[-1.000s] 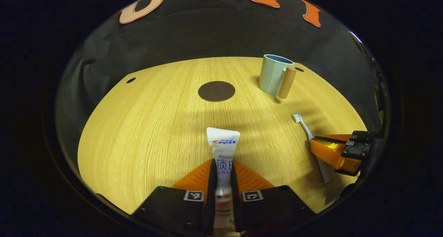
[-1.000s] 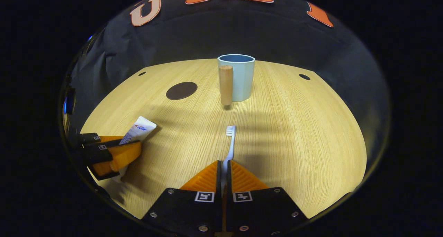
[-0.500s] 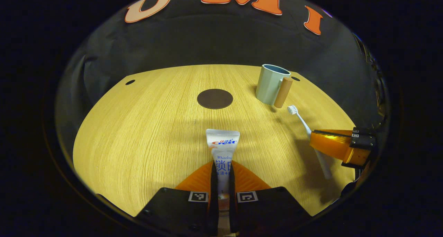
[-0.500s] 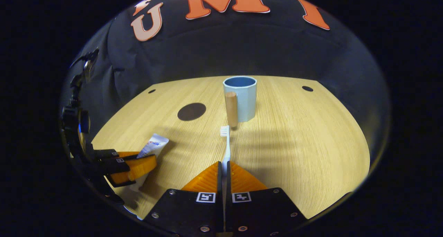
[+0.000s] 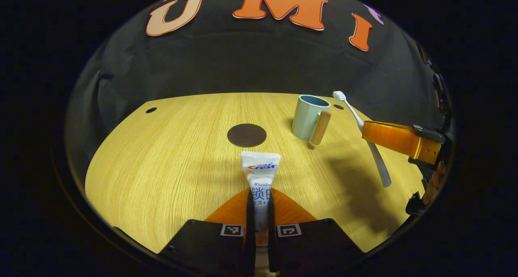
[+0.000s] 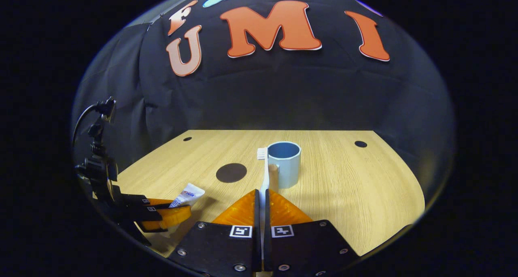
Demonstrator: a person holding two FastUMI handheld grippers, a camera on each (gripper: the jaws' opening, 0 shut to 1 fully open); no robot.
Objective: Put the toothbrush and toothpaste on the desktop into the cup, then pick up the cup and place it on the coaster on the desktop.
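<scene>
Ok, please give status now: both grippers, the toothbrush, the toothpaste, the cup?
Left gripper shut on toothpaste. Right gripper shut on toothbrush, lifted, head near cup rim. Cup empty, off coaster. Nothing blocking.

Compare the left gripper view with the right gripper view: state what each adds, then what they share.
Left gripper view: the toothbrush side-on, its handle end hanging below the right hand-held gripper, and the toothpaste face-on. Right gripper view: the left hand-held gripper from the side, and a cabled stand at the booth's edge. Both: cup, coaster, wooden table.
</scene>
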